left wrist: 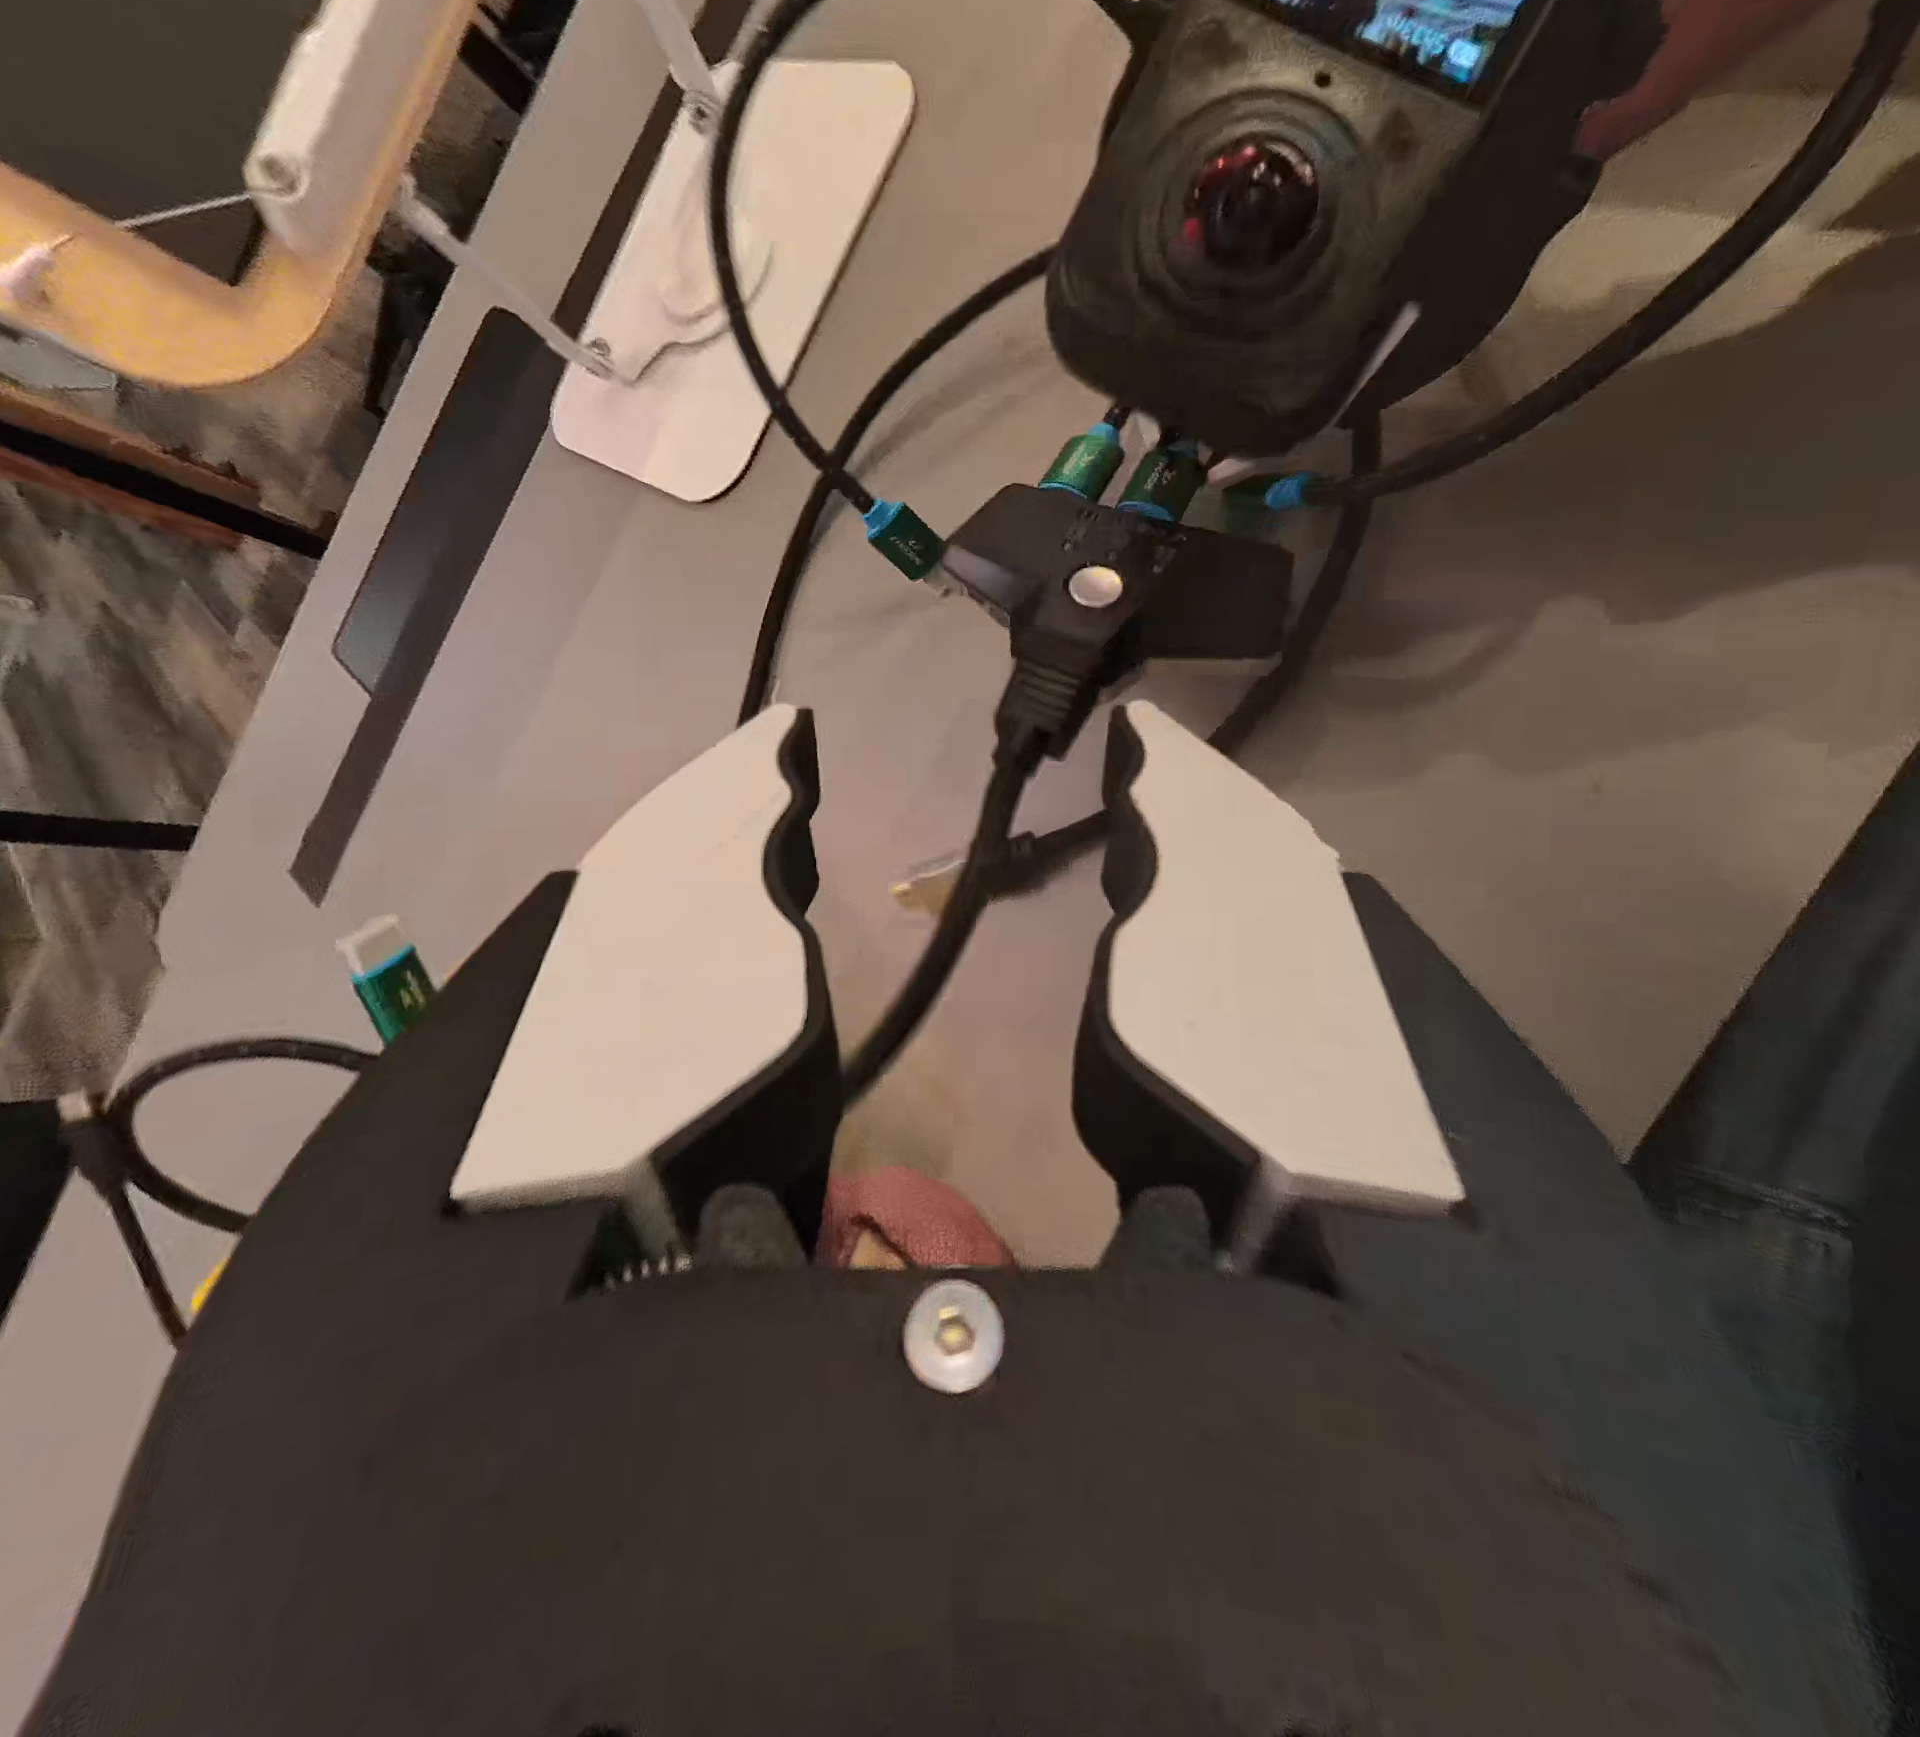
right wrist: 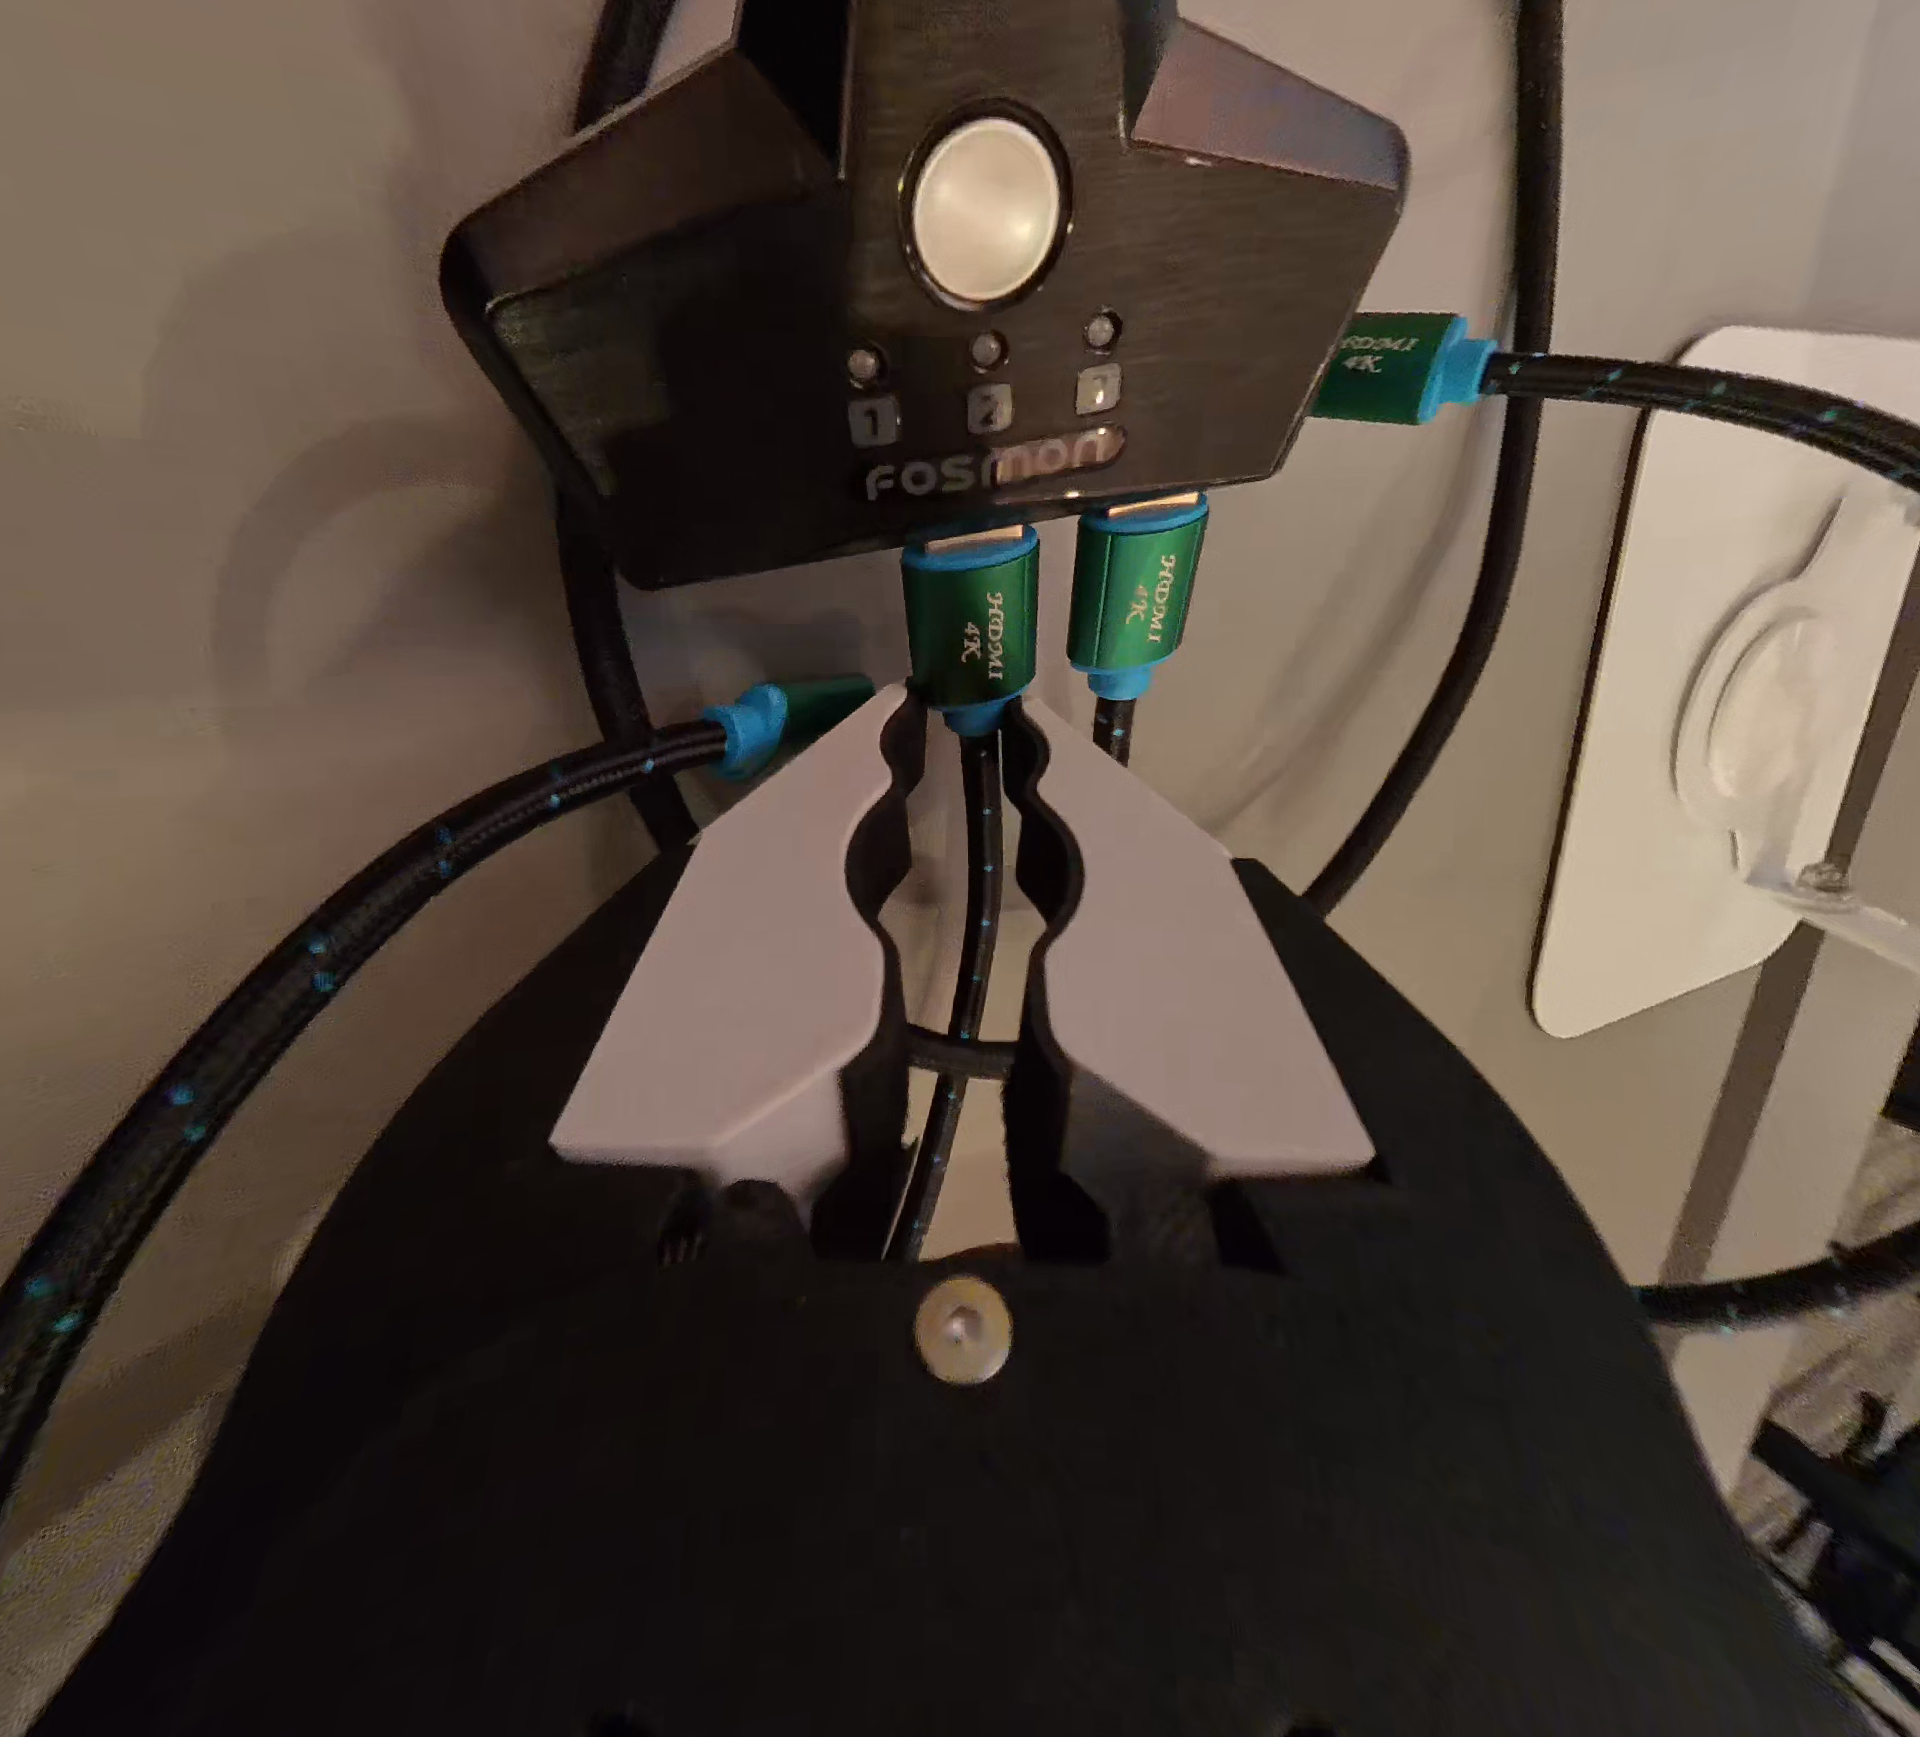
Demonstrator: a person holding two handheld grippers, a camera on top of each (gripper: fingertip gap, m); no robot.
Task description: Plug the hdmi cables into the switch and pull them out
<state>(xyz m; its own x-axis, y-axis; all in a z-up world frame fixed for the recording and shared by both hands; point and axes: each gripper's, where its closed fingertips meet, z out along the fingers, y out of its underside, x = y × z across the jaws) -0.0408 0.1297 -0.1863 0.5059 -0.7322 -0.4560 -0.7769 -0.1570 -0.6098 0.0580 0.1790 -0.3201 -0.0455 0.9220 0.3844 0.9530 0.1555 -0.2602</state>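
1. While the switch (right wrist: 925, 316) lay flat on the grey table (right wrist: 260, 129), I counted two green plugs seated side by side in its near edge, the left plug (right wrist: 971, 622) and the right plug (right wrist: 1138, 601), with a third plug (right wrist: 1387, 378) in its side port.
2. A fourth green plug (right wrist: 821, 698) lay loose just beside my right fingertip, apart from the switch, and in the left wrist view a further spare plug (left wrist: 390, 986) sat near the table's edge.
3. I judged the step in hand to be either the last push on the left plug or the start of pulling it out; bare metal showed at its root, so I could not tell which.
4. My right gripper (right wrist: 961, 731) pointed straight at that plug, fingers set narrowly apart astride its braided cable (right wrist: 982, 908), tips at the plug's blue collar; whether they pinched anything I could not tell.
5. The next move, as I read it, called for a straight pull or push along the port's line.
6. My left gripper (left wrist: 961, 737) faced the opposite end, fingers spread wide and holding nothing, the switch's fixed lead (left wrist: 1044, 700) between the tips.
7. It was placed to brace the body.
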